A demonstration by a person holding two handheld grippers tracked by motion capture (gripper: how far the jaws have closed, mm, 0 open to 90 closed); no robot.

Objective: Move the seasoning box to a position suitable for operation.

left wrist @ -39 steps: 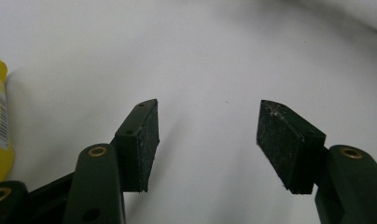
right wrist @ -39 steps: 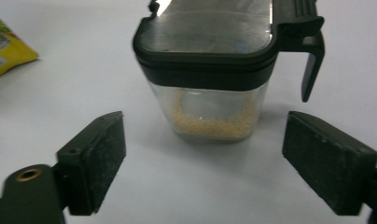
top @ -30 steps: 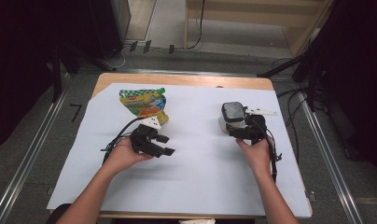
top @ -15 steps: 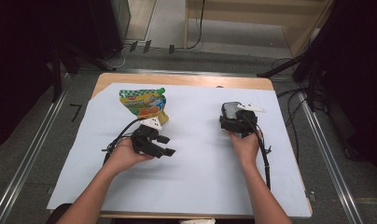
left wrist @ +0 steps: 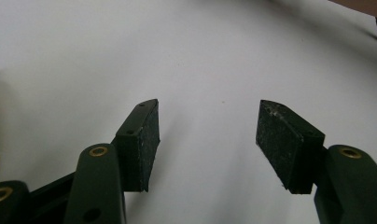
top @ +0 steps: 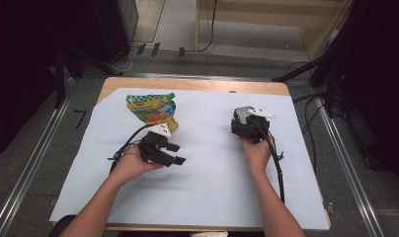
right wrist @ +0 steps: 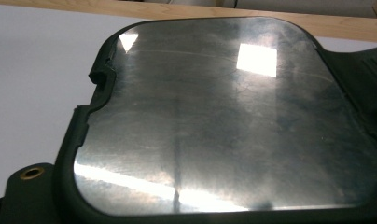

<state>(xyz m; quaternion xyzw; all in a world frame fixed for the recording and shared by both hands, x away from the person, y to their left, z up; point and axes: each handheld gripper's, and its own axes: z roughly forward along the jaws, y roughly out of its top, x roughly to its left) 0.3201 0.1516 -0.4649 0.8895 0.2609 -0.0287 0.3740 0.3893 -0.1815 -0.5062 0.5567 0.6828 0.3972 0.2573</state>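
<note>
The right claw (top: 248, 124) is at the small weighing scale (top: 243, 113), which lies on the right side of the white paper sheet (top: 207, 182) that covers the desk (top: 197, 85). In the right gripper view the shiny steel plate of the scale (right wrist: 224, 116) is very close, with its black frame around it. Whether this claw already presses on the scale or not, one cannot tell.

The left claw (top: 178, 153) rests low over the paper on the left side. It stands half wide and there is nothing between its pads (left wrist: 144, 140). The colourful pouch (top: 152, 108) lies just on the far side of it, flat on the paper.

The step in hand seems to be to take or to place the scale. To do it well, the right claw should grip the black frame and not the smooth plate, because the plate can slip. It should keep the scale level and move it slowly, so that the paper does not wrinkle. The left claw can wait beside the pouch.
</note>
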